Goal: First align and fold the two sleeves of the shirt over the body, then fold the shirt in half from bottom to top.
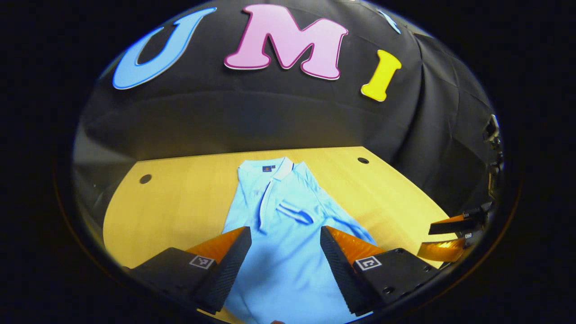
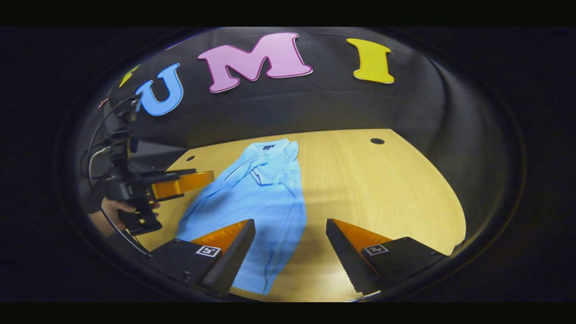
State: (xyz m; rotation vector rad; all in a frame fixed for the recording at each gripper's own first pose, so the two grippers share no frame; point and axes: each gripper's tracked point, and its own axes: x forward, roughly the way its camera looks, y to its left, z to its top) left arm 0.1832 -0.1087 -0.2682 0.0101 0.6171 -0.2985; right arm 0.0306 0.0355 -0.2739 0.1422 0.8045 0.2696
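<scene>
A light blue shirt (image 1: 288,225) lies flat on the wooden table (image 1: 171,202), collar toward the far wall, its sleeves folded in over the body. The left gripper (image 1: 285,243) hangs above its lower part, jaws wide apart and empty. The right gripper (image 2: 290,236) hangs over the shirt's edge, also wide open, holding nothing.

Both tongs (image 1: 285,252) (image 2: 290,245) agape, empty
</scene>
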